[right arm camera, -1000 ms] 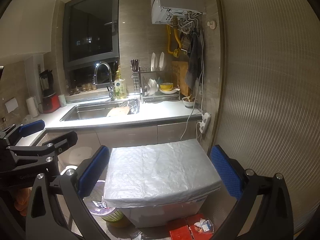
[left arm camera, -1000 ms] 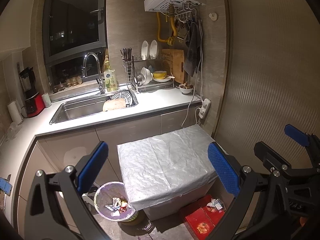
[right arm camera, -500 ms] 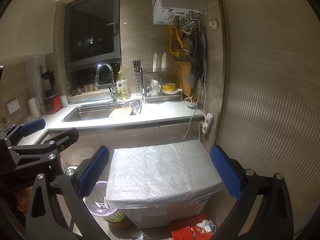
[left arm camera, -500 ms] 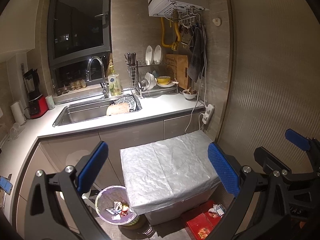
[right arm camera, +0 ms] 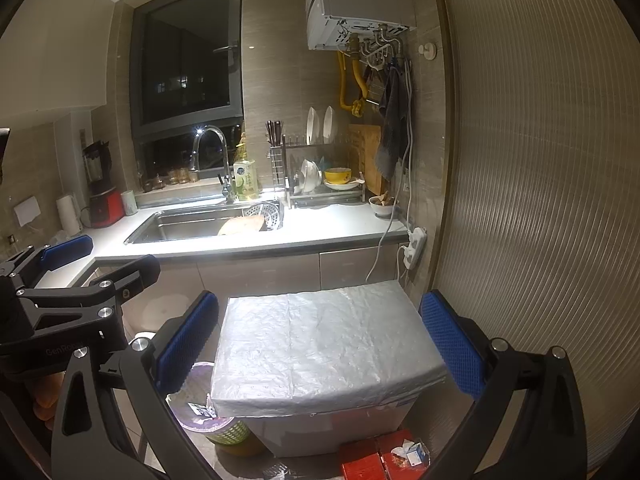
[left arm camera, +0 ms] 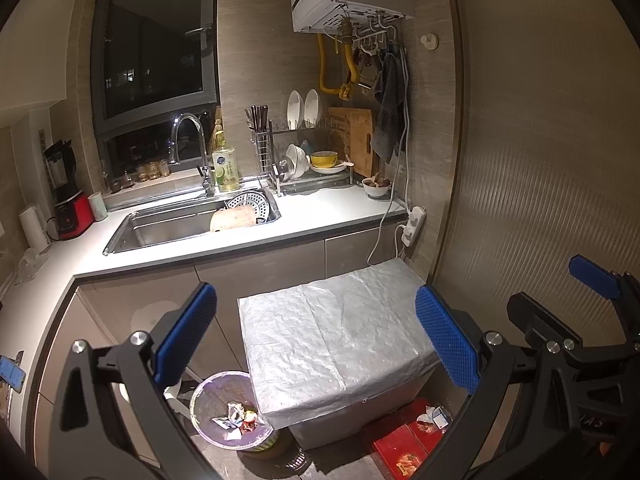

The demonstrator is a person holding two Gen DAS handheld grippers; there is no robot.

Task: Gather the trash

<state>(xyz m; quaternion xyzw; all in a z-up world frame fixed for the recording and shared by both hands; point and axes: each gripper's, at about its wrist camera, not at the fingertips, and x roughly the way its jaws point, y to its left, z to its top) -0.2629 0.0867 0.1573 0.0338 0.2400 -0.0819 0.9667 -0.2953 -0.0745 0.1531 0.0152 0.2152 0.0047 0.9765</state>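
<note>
Currently both grippers, left gripper (left arm camera: 316, 340) and right gripper (right arm camera: 320, 344), are hanging spread wide, empty. Crumpled wrappers (left arm camera: 434, 416) are lying on red boxes (left arm camera: 404, 442) beside the bin (left arm camera: 208, 394); probably light, soft, pinch a raised fold.

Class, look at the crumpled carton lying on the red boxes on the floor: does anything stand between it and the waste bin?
Yes. The foil-covered box stands on the floor between the crumpled carton on the red boxes and the waste bin, so the carton would probably have to go over or around it.
</note>
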